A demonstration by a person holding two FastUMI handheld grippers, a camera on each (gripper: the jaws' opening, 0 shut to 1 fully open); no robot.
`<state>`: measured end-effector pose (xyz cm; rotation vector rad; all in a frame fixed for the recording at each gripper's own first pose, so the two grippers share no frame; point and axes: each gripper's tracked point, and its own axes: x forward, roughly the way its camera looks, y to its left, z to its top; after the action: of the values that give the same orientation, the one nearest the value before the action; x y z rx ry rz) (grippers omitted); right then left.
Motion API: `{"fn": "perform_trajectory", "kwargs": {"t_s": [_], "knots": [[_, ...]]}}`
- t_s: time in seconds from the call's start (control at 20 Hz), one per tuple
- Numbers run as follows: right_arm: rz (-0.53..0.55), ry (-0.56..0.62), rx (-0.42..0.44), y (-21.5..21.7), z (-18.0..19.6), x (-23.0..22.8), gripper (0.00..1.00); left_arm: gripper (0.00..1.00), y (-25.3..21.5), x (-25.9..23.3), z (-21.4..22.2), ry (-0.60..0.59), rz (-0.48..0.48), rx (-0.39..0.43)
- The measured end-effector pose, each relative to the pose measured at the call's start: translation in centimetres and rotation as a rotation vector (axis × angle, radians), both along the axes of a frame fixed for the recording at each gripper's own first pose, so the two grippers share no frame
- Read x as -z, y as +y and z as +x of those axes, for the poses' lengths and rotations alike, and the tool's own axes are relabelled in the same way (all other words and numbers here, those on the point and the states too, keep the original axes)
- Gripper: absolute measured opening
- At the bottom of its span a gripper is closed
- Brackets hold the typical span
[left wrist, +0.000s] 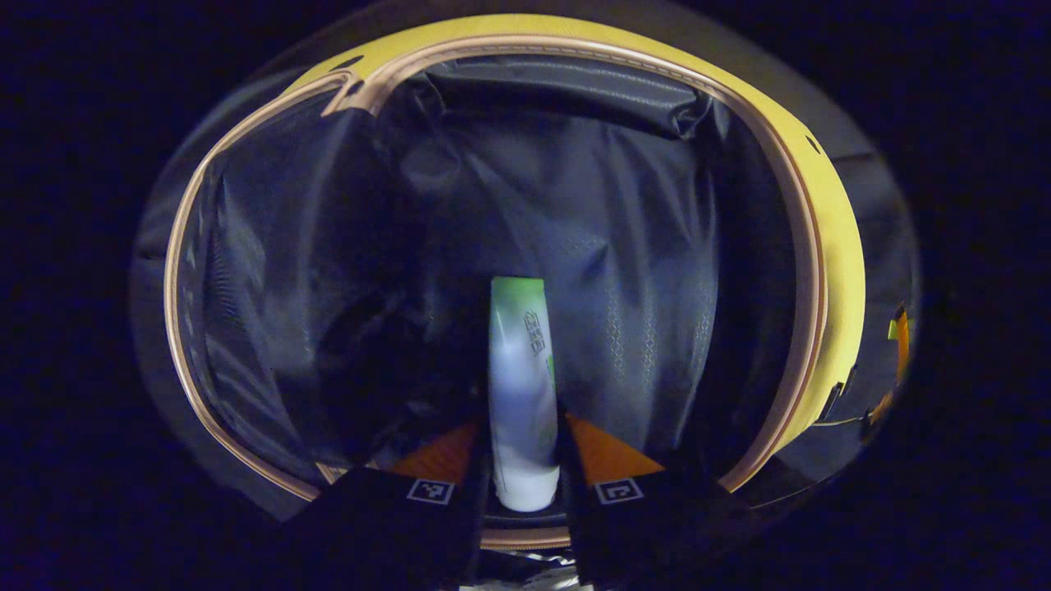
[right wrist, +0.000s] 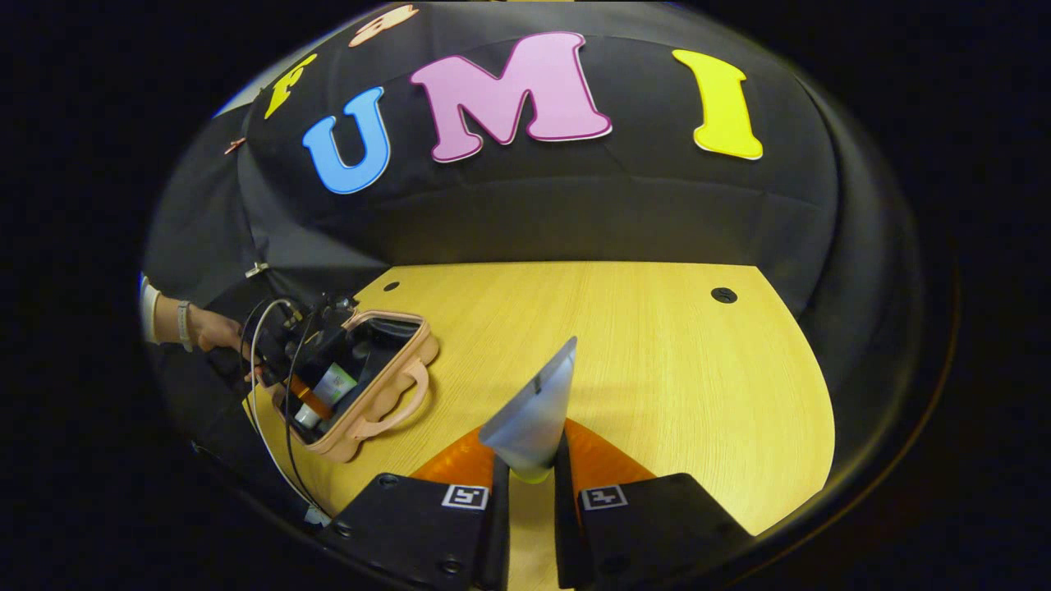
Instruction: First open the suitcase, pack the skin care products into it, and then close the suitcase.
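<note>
While the left gripper (left wrist: 522, 460) pinches a green-topped white tube (left wrist: 520, 394) inside the open suitcase (left wrist: 829, 271) and the right gripper (right wrist: 530, 480) clamps a silver tube (right wrist: 534, 410) above the table (right wrist: 657, 369), either of the 2 could slip if grip eases.

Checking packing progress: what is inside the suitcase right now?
Inside the open suitcase, the left gripper grips a white-and-green tube over dark lining. The floor under the fingers is hidden.

Open pink suitcase (right wrist: 386, 386) holds a white-green tube (left wrist: 521, 386); silver tube (right wrist: 534, 410) above table.
</note>
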<state>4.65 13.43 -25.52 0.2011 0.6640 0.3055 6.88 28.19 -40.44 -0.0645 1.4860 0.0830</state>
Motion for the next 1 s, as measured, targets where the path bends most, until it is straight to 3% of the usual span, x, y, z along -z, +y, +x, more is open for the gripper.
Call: {"fn": "perform_trajectory", "kwargs": {"t_s": [0.1,0.25,0.35,0.4,0.6,0.7,0.85,1.0], "knots": [[-0.009,-0.003,-0.028,1.6,-0.1,-0.9,0.26,0.84,-0.7,-1.3,0.4,-0.090,-0.014,0.001],[0.001,-0.015,-0.070,5.3,0.1,-2.8,0.26,0.99,-0.8,-7.0,2.6,-0.387,0.023,0.048],[0.022,0.028,-0.106,8.8,0.2,-2.9,0.26,0.97,-0.9,-11.9,2.9,-0.561,0.012,0.082],[0.078,0.063,-0.151,12.6,0.3,-3.4,0.26,0.97,-0.2,-14.7,2.1,-0.642,0.005,0.083],[0.167,0.249,-0.245,21.7,0.1,-2.3,0.26,0.98,3.6,-17.0,-2.2,-0.738,-0.031,-0.032],[0.132,0.369,-0.261,25.4,-0.5,-0.5,0.26,0.98,7.2,-16.9,-4.8,-0.757,0.024,-0.044],[0.135,0.524,-0.283,30.2,-1.6,1.3,0.26,0.98,14.1,-16.5,-9.3,-0.754,0.179,-0.090],[-0.033,0.756,-0.224,32.2,-2.8,8.8,0.26,0.98,18.1,-15.3,-14.2,-0.735,0.185,-0.224]]}}
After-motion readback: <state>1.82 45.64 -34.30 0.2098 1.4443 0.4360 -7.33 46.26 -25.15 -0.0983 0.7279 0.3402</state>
